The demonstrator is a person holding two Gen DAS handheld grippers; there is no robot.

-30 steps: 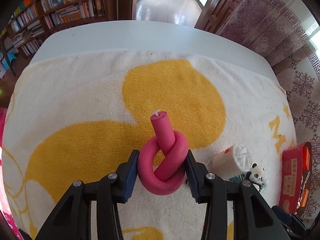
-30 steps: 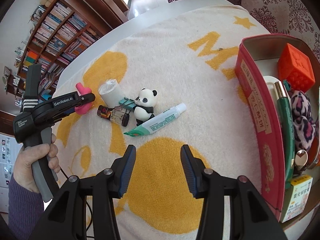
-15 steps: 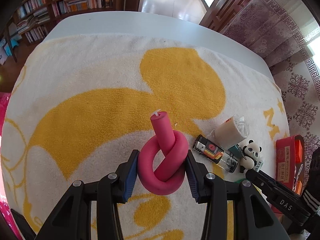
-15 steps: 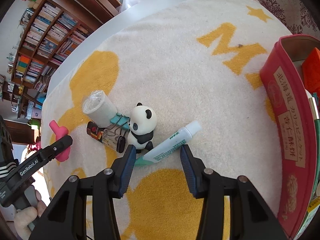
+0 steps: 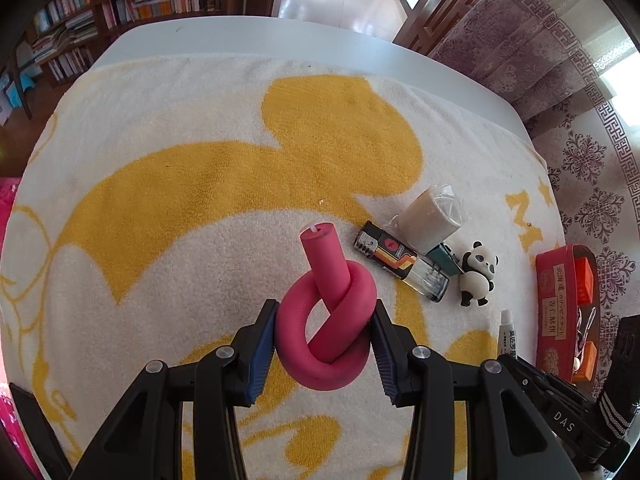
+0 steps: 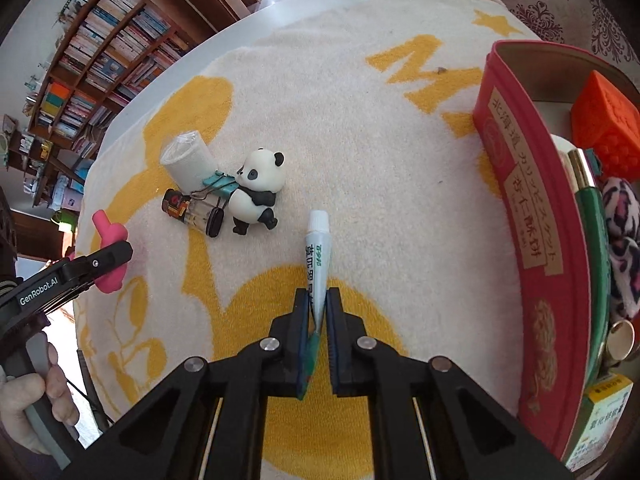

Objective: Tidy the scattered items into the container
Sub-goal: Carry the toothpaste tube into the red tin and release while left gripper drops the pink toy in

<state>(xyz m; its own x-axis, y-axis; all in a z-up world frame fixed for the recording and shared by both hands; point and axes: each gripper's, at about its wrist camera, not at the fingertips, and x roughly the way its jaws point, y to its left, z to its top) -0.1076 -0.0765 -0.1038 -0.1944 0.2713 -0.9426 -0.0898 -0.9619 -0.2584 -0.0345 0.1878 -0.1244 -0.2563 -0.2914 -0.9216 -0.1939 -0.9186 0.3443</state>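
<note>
With the left gripper clamped on the pink knot and the right gripper pinching the tube, both need carrying to the red tin at frame right.

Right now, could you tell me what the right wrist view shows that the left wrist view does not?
Only the right wrist view shows the right gripper shut on the tube and the leopard-print pouch in the red tin. Only the left wrist view shows the left gripper squeezing the pink knotted foam head-on. Both show the panda, lighter and white roll.
</note>
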